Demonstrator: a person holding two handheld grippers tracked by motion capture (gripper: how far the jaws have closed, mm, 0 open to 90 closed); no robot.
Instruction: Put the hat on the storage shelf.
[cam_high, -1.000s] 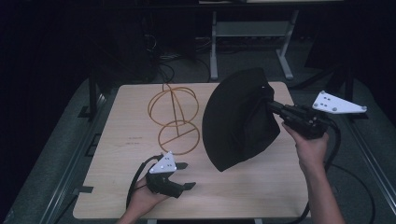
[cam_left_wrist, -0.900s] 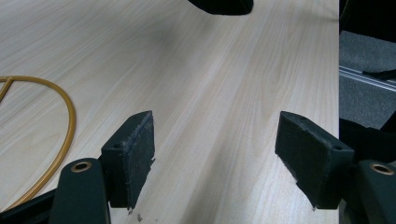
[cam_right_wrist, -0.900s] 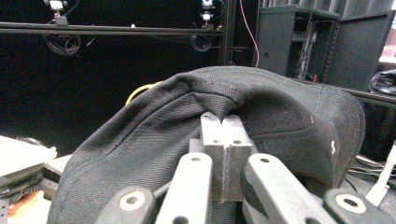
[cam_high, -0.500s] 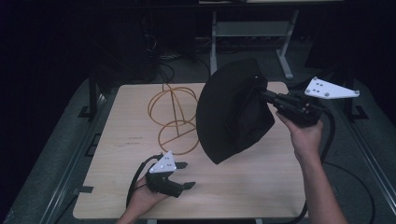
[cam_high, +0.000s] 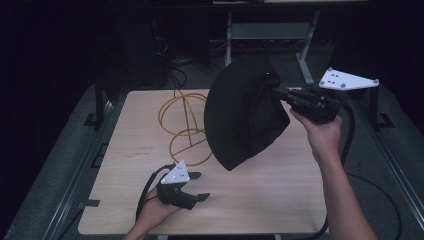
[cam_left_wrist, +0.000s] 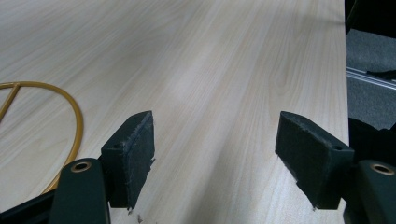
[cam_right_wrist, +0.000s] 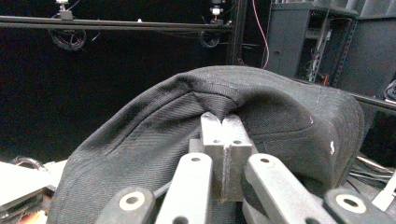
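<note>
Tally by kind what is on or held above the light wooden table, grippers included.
Black fabric cap, held up by the right gripper: 1
Orange wire stand on the table: 1
Handheld two-jaw grippers, right and left gripper: 2
Total: 4

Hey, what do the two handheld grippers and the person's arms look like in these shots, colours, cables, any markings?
Both are black. The left gripper and the right gripper each carry a pale grey three-cornered plate dotted with small holes and trail a thick black cable. The left's fingertips wear dark, frayed pads on arms with brass-coloured rivets. Both forearms are bare, no sleeves showing.
</note>
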